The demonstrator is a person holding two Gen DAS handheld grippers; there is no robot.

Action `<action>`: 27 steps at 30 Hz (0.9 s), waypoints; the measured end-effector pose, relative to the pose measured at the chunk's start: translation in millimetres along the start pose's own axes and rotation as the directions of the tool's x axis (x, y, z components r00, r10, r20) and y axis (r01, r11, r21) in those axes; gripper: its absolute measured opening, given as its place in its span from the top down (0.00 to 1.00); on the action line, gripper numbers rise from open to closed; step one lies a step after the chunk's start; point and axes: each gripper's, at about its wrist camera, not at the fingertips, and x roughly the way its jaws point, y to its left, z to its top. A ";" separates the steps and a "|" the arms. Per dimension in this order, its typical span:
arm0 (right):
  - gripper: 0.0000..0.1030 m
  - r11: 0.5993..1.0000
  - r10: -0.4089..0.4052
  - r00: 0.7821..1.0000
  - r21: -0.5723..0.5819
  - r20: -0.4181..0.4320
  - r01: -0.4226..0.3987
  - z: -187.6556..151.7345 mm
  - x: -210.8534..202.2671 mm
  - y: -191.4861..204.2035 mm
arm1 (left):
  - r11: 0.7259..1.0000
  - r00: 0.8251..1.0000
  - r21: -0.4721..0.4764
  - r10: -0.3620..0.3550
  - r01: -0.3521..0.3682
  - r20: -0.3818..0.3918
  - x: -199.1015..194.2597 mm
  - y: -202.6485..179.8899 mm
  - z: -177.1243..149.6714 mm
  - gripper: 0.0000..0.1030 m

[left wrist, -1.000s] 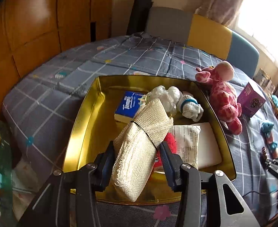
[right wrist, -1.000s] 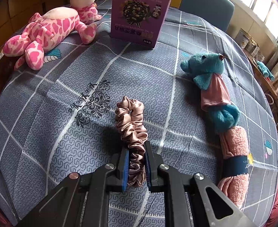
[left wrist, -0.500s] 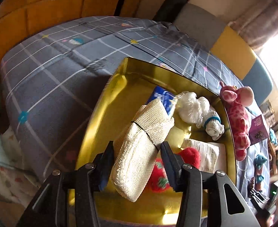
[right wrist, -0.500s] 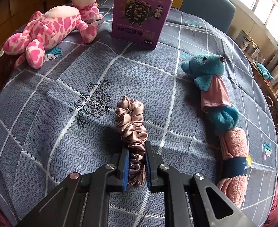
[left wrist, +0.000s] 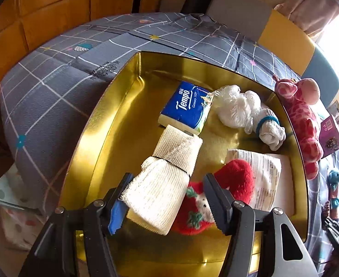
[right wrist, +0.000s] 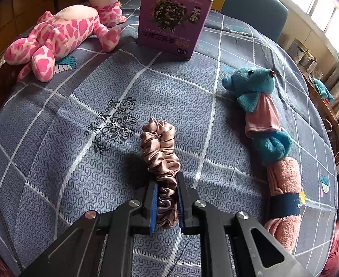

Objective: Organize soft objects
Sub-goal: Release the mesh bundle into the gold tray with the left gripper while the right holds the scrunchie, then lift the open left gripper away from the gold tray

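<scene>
the left gripper (left wrist: pixel 167 198) is over a gold tray (left wrist: pixel 104 124) on a grey checked cloth (left wrist: pixel 54 87). its jaws have just been opening; a cream gauze roll (left wrist: pixel 167 180) lies between them, clear of the right pad, its far end resting in the tray. also in the tray: a red plush (left wrist: pixel 234 180) just right of the roll, a blue tissue pack (left wrist: pixel 187 106) beyond it, and a white sock bundle (left wrist: pixel 245 115). a pink giraffe (left wrist: pixel 301 117) lies just outside the tray's right rim. the right gripper (right wrist: pixel 166 204) is clamped on a tan scrunchie (right wrist: pixel 160 147) on the cloth, with a teal bear (right wrist: pixel 259 106) to its right.
</scene>
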 end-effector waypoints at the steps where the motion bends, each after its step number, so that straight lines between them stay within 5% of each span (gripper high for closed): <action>1: 0.87 1.000 -0.001 1.000 -0.001 0.000 0.001 -0.1 -0.2 0.4 | 1.000 1.000 0.011 0.007 -0.007 0.010 -3.1 1.2 -1.9 0.36; 14: 0.87 1.000 -0.013 1.000 -0.006 0.002 0.013 -0.3 -1.9 2.0 | 0.994 0.984 0.111 -0.006 -0.014 0.176 -61.4 -13.8 -11.4 0.31; 27: 0.88 0.998 -0.017 1.000 0.052 -0.018 0.018 2.8 -1.4 -2.8 | 0.980 0.965 0.198 -0.046 -0.006 0.259 -91.8 -38.3 -22.5 0.31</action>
